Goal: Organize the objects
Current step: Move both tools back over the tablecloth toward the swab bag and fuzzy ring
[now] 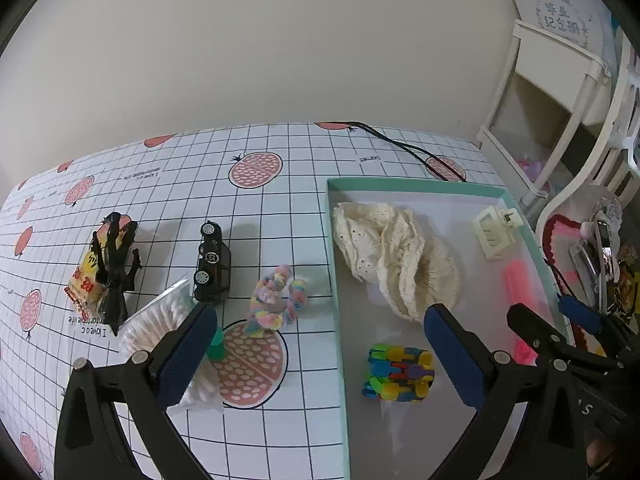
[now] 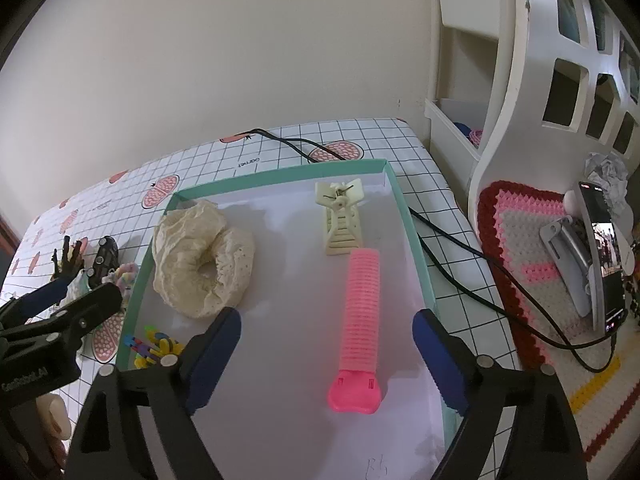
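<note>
The tablecloth (image 1: pixel 280 208) looks like smooth, slightly glossy plastic sheeting with a printed grid. The tray (image 2: pixel 416 248) seems to be matt card, its floor smooth and pale. In it, the cream scrunchie (image 2: pixel 200 256) is soft eyelet cloth, the pink hair roller (image 2: pixel 360 312) ridged glossy plastic, the cream hair clip (image 2: pixel 340 220) hard plastic. The toy car (image 1: pixel 212 264) is shiny black, the snack packet (image 1: pixel 86 280) crinkly foil, the pastel scrunchie (image 1: pixel 276 300) fuzzy. Beside the table, the mat (image 2: pixel 532 248) is rough crochet yarn

Tabletop (image 1: pixel 304 152), checked cloth: teal tray (image 1: pixel 338 280) at right edge; toy car (image 1: pixel 212 262), swab bag (image 1: pixel 156 320), snack packet (image 1: pixel 86 280), black cable (image 1: pixel 404 146).
</note>
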A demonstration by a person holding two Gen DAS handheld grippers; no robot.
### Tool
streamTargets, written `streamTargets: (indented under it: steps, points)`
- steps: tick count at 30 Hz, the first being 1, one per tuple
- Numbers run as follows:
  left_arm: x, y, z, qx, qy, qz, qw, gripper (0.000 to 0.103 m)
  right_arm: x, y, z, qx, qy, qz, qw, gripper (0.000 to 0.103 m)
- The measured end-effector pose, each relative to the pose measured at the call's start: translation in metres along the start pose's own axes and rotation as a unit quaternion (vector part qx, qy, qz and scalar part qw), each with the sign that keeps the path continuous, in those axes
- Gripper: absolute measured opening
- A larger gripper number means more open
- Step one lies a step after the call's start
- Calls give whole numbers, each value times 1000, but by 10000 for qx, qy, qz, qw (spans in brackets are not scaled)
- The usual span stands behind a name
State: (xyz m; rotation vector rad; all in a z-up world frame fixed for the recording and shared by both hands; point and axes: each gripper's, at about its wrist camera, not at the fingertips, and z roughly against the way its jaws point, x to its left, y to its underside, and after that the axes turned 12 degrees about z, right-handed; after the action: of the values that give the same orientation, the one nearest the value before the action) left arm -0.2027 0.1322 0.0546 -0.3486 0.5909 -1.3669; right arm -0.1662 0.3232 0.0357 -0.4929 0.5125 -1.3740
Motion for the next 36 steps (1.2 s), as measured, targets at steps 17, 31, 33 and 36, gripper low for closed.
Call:
streamTargets:
  steps: [17, 31, 33, 36]
  points:
    - [3, -1, 1, -92, 29, 28, 9999, 103, 0, -1, 0, -53, 57, 19, 10000, 103]
    - [71, -36, 54, -947, -357, 723, 9922, 103, 23, -28, 51, -1087, -18, 55, 9941, 103]
    - [91, -40, 59, -994, -486, 933, 9895, 103, 35, -32, 52, -1099, -78, 145, 9938, 103]
    - [118, -44, 65, -1028, -629, 1237, 9850, 103, 51, -36, 54, -1141, -202, 263, 9929, 103]
